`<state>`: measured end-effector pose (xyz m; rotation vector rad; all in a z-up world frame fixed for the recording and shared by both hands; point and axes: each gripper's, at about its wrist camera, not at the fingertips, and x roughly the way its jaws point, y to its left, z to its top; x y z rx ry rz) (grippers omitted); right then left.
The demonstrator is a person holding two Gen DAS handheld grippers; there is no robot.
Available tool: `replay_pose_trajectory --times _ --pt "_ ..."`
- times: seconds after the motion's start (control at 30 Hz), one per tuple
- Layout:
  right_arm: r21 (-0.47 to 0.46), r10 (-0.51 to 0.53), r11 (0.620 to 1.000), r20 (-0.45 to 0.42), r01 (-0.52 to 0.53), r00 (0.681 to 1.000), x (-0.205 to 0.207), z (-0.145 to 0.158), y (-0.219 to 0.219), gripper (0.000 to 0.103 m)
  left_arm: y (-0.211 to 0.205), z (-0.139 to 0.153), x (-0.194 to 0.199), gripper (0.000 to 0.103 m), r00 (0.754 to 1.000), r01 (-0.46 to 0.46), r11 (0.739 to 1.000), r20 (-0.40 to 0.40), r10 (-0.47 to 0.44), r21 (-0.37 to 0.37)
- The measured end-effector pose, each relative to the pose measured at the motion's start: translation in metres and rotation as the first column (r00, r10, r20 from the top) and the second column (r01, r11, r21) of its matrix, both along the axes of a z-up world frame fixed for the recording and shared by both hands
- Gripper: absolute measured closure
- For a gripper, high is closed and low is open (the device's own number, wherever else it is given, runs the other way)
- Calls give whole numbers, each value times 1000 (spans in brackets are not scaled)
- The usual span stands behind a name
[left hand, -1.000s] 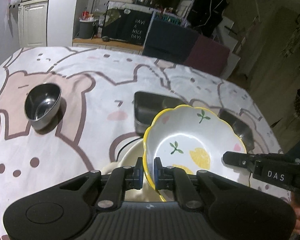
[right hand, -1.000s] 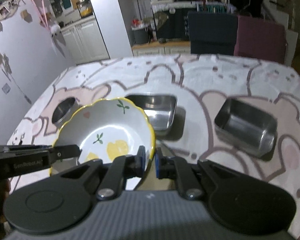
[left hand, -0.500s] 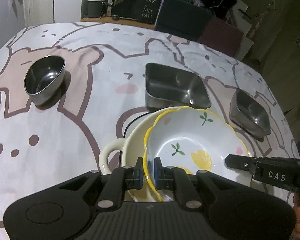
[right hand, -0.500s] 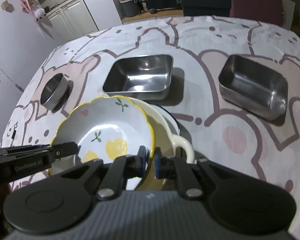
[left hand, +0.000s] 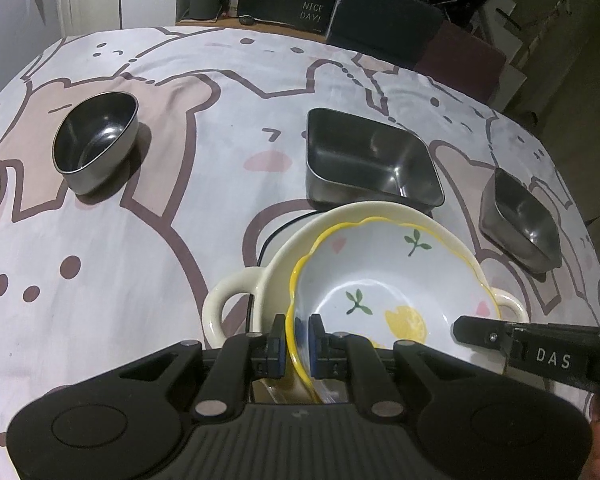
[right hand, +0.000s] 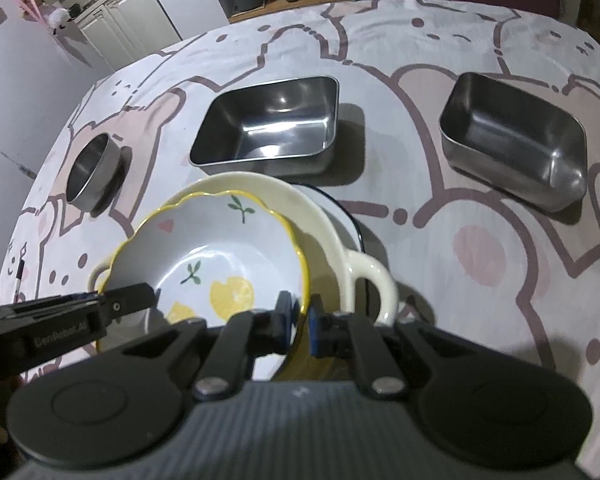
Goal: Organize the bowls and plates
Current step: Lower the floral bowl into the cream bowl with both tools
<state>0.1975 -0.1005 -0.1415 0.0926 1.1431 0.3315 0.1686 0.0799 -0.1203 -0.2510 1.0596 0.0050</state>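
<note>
Over the tabletop (left hand: 148,240), inside the cream two-handled dish (left hand: 380,216): lemon-print bowl (left hand: 384,280), clamped at opposite rims by left gripper (left hand: 297,340) and right gripper (right hand: 299,322). Best lowered level, centred, both rims released together once seated.

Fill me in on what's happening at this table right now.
A person is stacking dishes with a claw in each hand. The left claw and the right claw are both shut on opposite sides of the rim of the lemon-print bowl, holding it inside the cream two-handled dish, which sits on a blue-rimmed plate. A round steel bowl and two rectangular steel trays, one larger and one smaller, stand separately on the cartoon-print tablecloth.
</note>
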Motion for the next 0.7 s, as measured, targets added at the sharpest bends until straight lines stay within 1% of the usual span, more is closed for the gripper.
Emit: replay_pose_trajectory --times 0.37,0.7 --pt "-31 -15 999 -17 15 1000 3 -4 3 92 -7 -3 4 90 1000 26 999 -11 -25 29" --pt "-27 -21 999 -24 21 999 3 -3 2 92 -10 -3 3 89 998 55 998 -6 -55 43"
